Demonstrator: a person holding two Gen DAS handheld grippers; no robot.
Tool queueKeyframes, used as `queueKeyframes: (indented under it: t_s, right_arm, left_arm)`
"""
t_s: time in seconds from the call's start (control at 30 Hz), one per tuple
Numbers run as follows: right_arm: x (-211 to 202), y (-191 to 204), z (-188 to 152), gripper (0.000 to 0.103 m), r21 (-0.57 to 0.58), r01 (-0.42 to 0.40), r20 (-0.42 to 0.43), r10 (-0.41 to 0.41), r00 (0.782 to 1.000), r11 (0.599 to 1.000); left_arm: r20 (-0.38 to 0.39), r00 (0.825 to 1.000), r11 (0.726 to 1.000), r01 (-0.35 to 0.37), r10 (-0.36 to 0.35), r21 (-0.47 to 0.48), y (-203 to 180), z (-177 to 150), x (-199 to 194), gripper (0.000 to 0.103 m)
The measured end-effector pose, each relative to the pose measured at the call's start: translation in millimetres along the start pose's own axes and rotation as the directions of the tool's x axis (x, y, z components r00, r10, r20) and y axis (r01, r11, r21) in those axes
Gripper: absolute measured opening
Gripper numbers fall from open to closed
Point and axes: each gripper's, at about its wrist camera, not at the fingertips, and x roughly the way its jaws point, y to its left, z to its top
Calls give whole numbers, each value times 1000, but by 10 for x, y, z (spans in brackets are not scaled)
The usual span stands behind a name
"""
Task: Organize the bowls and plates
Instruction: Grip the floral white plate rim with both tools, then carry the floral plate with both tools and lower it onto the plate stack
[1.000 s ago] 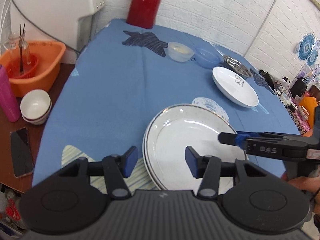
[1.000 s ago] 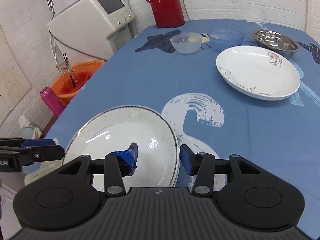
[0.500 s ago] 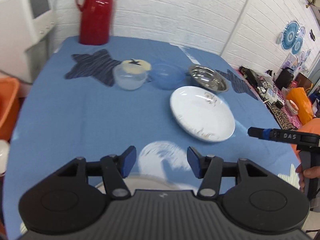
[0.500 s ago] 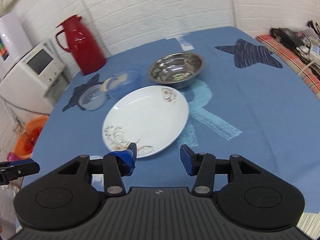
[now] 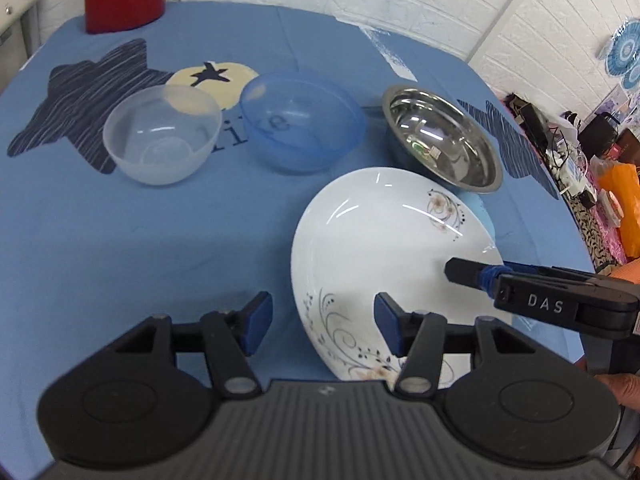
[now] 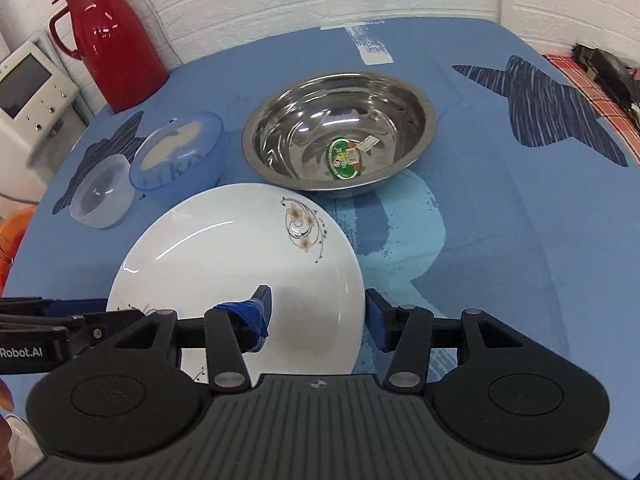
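Observation:
A white plate with a flower pattern (image 5: 384,248) (image 6: 240,264) lies on the blue tablecloth (image 5: 120,240). My left gripper (image 5: 322,326) is open, with the plate's near left rim between its fingers. My right gripper (image 6: 316,316) is open too and straddles the plate's right rim; one of its fingers (image 5: 464,271) shows from the side over the plate. Behind the plate stand a steel bowl (image 5: 440,140) (image 6: 340,132), a blue plastic bowl (image 5: 300,120) (image 6: 180,156) and a clear plastic bowl (image 5: 160,136) (image 6: 102,192).
A red thermos jug (image 6: 108,36) stands at the table's far left, next to a white machine (image 6: 28,88). An orange basin (image 6: 12,224) shows past the left table edge. Clutter and bags (image 5: 600,168) lie beyond the right edge.
Both grippers left the speckled plate stack and moved forward to the flowered plate, which now lies close between their open fingers. The bowls appear much nearer.

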Motion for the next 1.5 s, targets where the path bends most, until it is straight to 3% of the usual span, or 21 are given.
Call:
queueKeyframes:
  t_s: [0.07,0.13,0.17,0.27,0.33,0.37,0.47,0.73,0.97,1.2,1.5]
  right_arm:
    - [38,29,-28,39,-36,-4,3,4,1000,999]
    - [44,35,-45,40,-57,-7,14,7,1000,998]
    - [45,35,-44,40,-57,-6,15,7,1000,998]
    - [53,71,-45,41,-58,12,17,-11,1000,998]
    - [42,62,-71,36,-58,4,35,-2,999,998]
    - [31,33,-92,34,-51,-10,49,12,999,999]
    - [15,4,-124,25,-54,-6,74,10,997,999]
    - [-63,38,-211,30,-3,-43,47,43,998,999]
    - [-167,14,-330,31,77,-80,25,78,997,994]
    - [-279,39,-424,31,73,-89,38,86,996,993]
    - [-708,328,-497,32,41,-145,99,141,985,989]
  left_arm:
    - [-3,1000,1000,-9,9,18,-9,6,58,56]
    - [-11,1000,1000,-11,11,17,3,2,111,51]
    - [-5,1000,1000,-9,9,17,8,8,132,44]
    - [6,1000,999,-20,20,28,-25,-1,145,41]
    - [16,999,998,-37,37,44,-55,-24,147,18]
    - [23,999,998,-46,45,45,-60,-34,140,16]
    - [25,999,999,-38,37,37,-47,-37,138,14]
    - [-2,999,999,-33,33,18,6,-108,55,14]
    - [34,999,998,-43,41,50,-87,-179,-141,13]
    - [55,997,996,-55,51,68,-142,-253,-266,13]
    - [93,993,996,-80,77,36,-29,-482,-803,13]
